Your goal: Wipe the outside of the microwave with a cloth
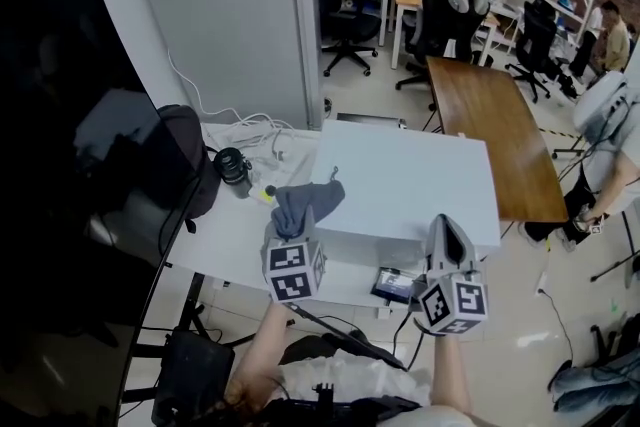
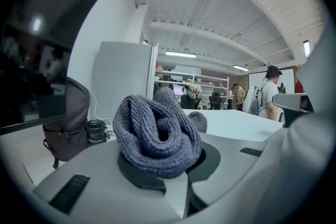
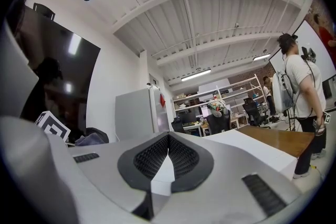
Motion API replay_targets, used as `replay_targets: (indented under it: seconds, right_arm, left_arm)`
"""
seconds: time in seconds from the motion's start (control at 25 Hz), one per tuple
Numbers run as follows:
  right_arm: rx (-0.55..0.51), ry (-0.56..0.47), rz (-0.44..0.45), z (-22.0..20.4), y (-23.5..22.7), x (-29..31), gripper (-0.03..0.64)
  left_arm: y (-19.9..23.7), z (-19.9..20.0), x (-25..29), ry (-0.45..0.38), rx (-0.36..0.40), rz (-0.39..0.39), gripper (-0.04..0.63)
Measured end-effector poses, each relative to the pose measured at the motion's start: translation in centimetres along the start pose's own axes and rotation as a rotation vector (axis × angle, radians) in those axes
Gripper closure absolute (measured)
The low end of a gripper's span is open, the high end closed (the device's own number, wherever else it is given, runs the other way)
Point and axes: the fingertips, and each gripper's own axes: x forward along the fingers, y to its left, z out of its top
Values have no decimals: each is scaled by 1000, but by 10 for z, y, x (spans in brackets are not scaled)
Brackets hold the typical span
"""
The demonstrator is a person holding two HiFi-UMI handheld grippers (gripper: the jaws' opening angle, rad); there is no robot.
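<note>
The microwave (image 1: 405, 183) is a white box on the white table, seen from above; its top also shows in the left gripper view (image 2: 236, 122) and in the right gripper view (image 3: 254, 144). A grey knitted cloth (image 1: 305, 200) is bunched in my left gripper (image 1: 297, 220), which is shut on it at the microwave's front left corner. The left gripper view shows the cloth (image 2: 157, 131) bulging out over the closed jaws of the left gripper (image 2: 176, 165). My right gripper (image 1: 446, 227) hovers at the microwave's front right edge. It is shut (image 3: 168, 153) with nothing between its pads.
A black bag (image 1: 185, 160), a camera lens (image 1: 232, 165) and white cables (image 1: 255, 128) lie on the table to the microwave's left. A large dark screen (image 1: 60, 165) fills the left. A grey partition (image 1: 230, 25) stands behind, a wooden table (image 1: 495, 130) and a person (image 1: 612, 145) to the right.
</note>
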Motion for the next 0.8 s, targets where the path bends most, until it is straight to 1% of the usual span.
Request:
replay_targets:
  seconds: [0.12,0.2,0.24,0.36,0.44,0.52,0.6,0.68,0.8]
  right_arm:
    - [1,-6,-4,3,-1,-3,598]
    - [5,-16,-18,4,-5,-6,598]
    - [7,-20,-32,5,-9,-8,598]
    - [10,-39,-96,10,-27,-19,598]
    - [10,-54,-145,15,-42,-30,598]
    - [2,-59,-194,18,-55,-44,598]
    - [-8,-64,-247,19,-68,-62,598]
    - [-17,-61,-301,18,-81,-82,598]
    - [-21,-58,-381,17,-103,-113,598]
  left_arm:
    - [-3,9,-7,-27,20,0,537]
    - [-20,20,-16,-62,25,-39,537]
    - [-33,27,-21,-82,20,-77,537]
    - [-85,40,-35,-118,-5,-234,537]
    - [-124,39,-45,-112,-9,-354,537]
    - [-169,31,-55,-84,10,-488,537]
    - [-212,15,-64,-48,51,-608,537]
    - [-248,-6,-72,-11,88,-705,537]
    - [-296,-34,-79,55,108,-829,537]
